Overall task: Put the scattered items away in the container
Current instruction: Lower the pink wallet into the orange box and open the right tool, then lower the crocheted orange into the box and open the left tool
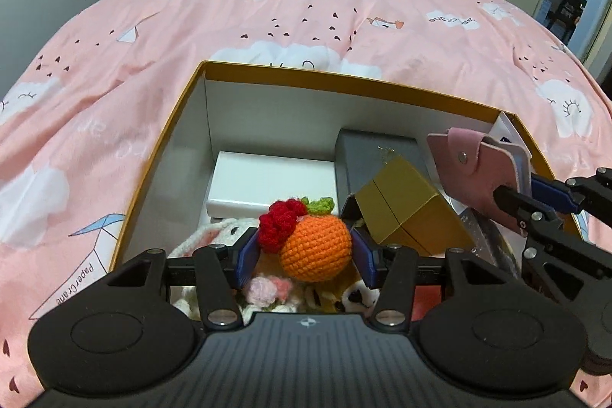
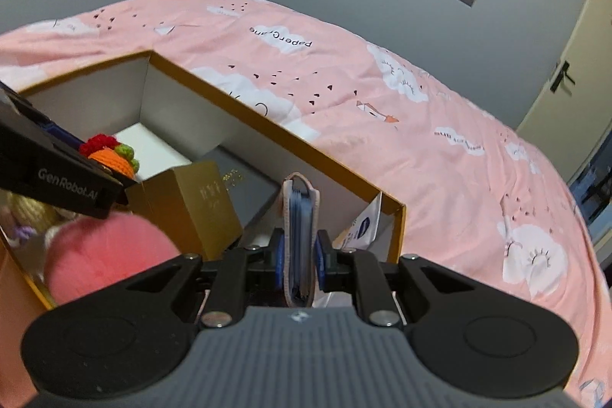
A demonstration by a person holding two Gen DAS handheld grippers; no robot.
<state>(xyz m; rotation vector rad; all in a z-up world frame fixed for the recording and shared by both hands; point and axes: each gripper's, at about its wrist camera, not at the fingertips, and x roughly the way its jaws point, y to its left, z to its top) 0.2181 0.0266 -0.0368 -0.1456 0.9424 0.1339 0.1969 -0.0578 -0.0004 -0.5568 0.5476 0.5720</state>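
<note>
Readable text: "PaperCrane" printed repeatedly on the pink bedcover (image 1: pixel 267 14), seen upside down in both views, among white clouds with closed-eye faces, folded paper cranes and small dark hearts. "GenRobot.AI" in pale letters on the black side of the left claw's body, right wrist view. Gold lettering on the gold box (image 2: pixel 199 205) and on the grey box (image 1: pixel 376 155) is too small to read. A white packet (image 2: pixel 363 224) with a blue oval logo stands against the container's corner; wording illegible.

Container (image 1: pixel 160 155): rectangular card box, mustard-gold outside and rim, matte white inside, sitting on the bed. Inside it: a smooth white rectangular box (image 1: pixel 267 186), the grey box lying flat, the gold box tilted on an edge, several knitted plush pieces, and a fuzzy pink pompom (image 2: pixel 103 255).

Left claw (image 1: pixel 306 251): blue pads pressed on either side of a crocheted toy (image 1: pixel 311 247), a round orange ball of tight stitches with a bumpy red cluster and green leaf on top. It is held just above the plush pieces inside the container.

Right claw (image 2: pixel 300 259): closed on a pink leather-like card holder (image 2: pixel 300 228) with a metal snap stud and stacked blue-edged leaves, held upright over the container's right end.
</note>
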